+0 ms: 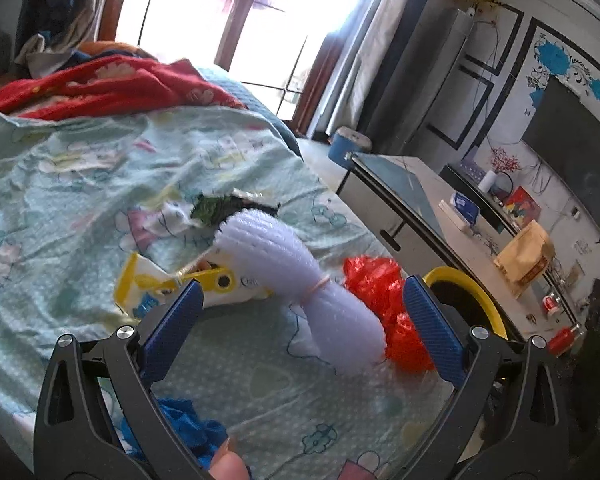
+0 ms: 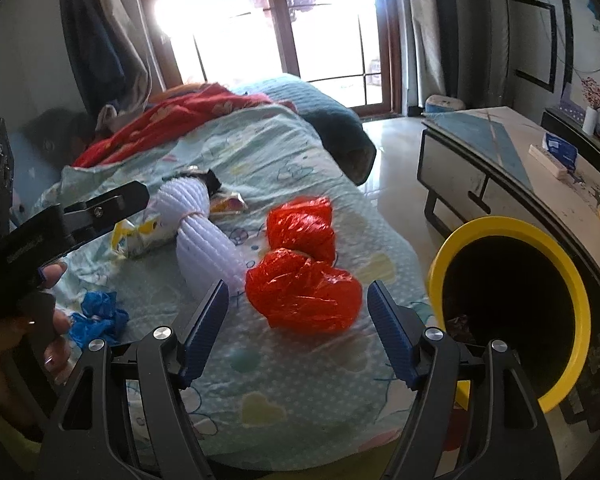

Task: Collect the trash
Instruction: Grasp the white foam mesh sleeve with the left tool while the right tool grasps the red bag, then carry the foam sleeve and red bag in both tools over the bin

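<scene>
On the bed lie a white foam net roll (image 1: pixel 300 284) (image 2: pixel 204 232), a crumpled red plastic bag (image 1: pixel 384 308) (image 2: pixel 304 272), a yellow and white wrapper (image 1: pixel 160 284) (image 2: pixel 140 236), a dark green wrapper (image 1: pixel 228 208) and a blue plastic scrap (image 1: pixel 188 428) (image 2: pixel 96 316). My left gripper (image 1: pixel 300 332) is open, its blue pads either side of the foam roll's near end, not touching. My right gripper (image 2: pixel 298 332) is open just in front of the red bag. A yellow-rimmed black bin (image 2: pixel 512 300) (image 1: pixel 468 292) stands beside the bed on the right.
The bed has a pale green patterned sheet (image 2: pixel 280 380) with a red quilt (image 2: pixel 172 120) at the far end. A low white table (image 2: pixel 512 152) with boxes stands right of the bin. The left gripper's body (image 2: pixel 40 232) shows at the right wrist view's left edge.
</scene>
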### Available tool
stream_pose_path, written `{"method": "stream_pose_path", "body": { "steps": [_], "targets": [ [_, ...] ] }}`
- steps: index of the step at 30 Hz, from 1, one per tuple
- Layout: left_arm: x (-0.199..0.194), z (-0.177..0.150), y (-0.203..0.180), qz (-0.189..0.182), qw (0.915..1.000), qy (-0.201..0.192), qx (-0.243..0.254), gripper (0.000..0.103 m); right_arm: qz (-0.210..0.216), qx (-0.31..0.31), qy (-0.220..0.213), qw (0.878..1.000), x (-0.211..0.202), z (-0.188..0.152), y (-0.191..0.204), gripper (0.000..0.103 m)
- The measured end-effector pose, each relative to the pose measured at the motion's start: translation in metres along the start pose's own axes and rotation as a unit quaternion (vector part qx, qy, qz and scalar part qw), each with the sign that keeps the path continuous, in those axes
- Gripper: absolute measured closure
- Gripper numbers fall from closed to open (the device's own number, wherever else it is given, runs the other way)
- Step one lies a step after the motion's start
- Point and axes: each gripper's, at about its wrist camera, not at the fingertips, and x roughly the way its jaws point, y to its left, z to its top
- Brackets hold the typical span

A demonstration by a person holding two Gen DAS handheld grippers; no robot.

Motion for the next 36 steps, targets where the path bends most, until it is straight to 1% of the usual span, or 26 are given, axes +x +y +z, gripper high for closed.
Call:
{"method": "stream_pose_path", "body": {
  "steps": [4, 5, 6, 8, 9, 12, 14, 16, 17, 18, 19, 21, 22, 23, 24, 26, 30, 36],
  "targets": [
    [0.011, -0.005, 0.0, -0.014, 0.9996, 0.024, -0.004, 0.02, 0.002, 0.004, 0.019, 1.0, 0.017, 0.001, -0.006, 0.034],
    [0.014, -0.006, 0.0, -0.017, 0.9993, 0.031, -0.007, 0.023, 0.005, 0.006, 0.023, 1.0, 0.021, 0.001, -0.007, 0.036],
    [0.018, -0.008, 0.001, -0.02, 0.9989, 0.039, -0.012, 0.025, 0.009, 0.006, 0.029, 1.0, 0.026, 0.002, -0.008, 0.041],
    [0.024, -0.012, 0.0, -0.027, 0.998, 0.053, -0.023, 0.027, 0.015, 0.009, 0.036, 0.999, 0.032, 0.0, -0.009, 0.047],
    [0.027, -0.013, 0.0, -0.03, 0.9975, 0.058, -0.027, 0.029, 0.02, 0.011, 0.041, 0.999, 0.034, -0.002, -0.01, 0.052],
    [0.037, -0.016, -0.004, -0.036, 0.9965, 0.069, -0.03, 0.031, 0.027, 0.014, 0.048, 0.998, 0.037, -0.006, -0.013, 0.064],
    [0.042, -0.018, -0.008, -0.038, 0.996, 0.075, -0.031, 0.032, 0.034, 0.017, 0.049, 0.998, 0.037, -0.007, -0.014, 0.069],
    [0.048, -0.021, -0.011, -0.038, 0.9956, 0.081, -0.03, 0.034, 0.037, 0.021, 0.051, 0.998, 0.037, -0.008, -0.016, 0.072],
    [0.05, -0.022, -0.012, -0.038, 0.9953, 0.084, -0.031, 0.037, 0.039, 0.023, 0.051, 0.998, 0.037, -0.009, -0.016, 0.073],
    [0.052, -0.024, -0.012, -0.038, 0.995, 0.087, -0.031, 0.042, 0.04, 0.025, 0.053, 0.997, 0.037, -0.01, -0.017, 0.074],
    [0.054, -0.026, -0.012, -0.036, 0.9948, 0.09, -0.03, 0.043, 0.041, 0.026, 0.053, 0.997, 0.037, -0.011, -0.017, 0.074],
    [0.056, -0.028, -0.01, -0.038, 0.9943, 0.094, -0.032, 0.054, 0.04, 0.023, 0.054, 0.997, 0.037, -0.012, -0.017, 0.076],
    [0.056, -0.029, -0.009, -0.037, 0.9943, 0.095, -0.032, 0.058, 0.04, 0.022, 0.054, 0.997, 0.038, -0.012, -0.017, 0.076],
    [0.056, -0.029, -0.008, -0.035, 0.9944, 0.095, -0.03, 0.069, 0.041, 0.023, 0.055, 0.997, 0.038, -0.012, -0.017, 0.077],
    [0.055, -0.03, -0.008, -0.036, 0.9944, 0.096, -0.029, 0.074, 0.042, 0.025, 0.056, 0.997, 0.037, -0.012, -0.017, 0.078],
    [0.052, -0.029, -0.009, -0.041, 0.9945, 0.092, -0.025, 0.079, 0.045, 0.028, 0.058, 0.997, 0.038, -0.012, -0.017, 0.081],
    [0.039, -0.024, -0.012, -0.048, 0.9962, 0.072, -0.012, 0.083, 0.047, 0.03, 0.059, 0.997, 0.037, -0.013, -0.016, 0.085],
    [0.019, -0.016, -0.014, -0.055, 0.9977, 0.04, 0.005, 0.083, 0.052, 0.037, 0.053, 0.997, 0.029, -0.01, -0.017, 0.088]
  ]
}}
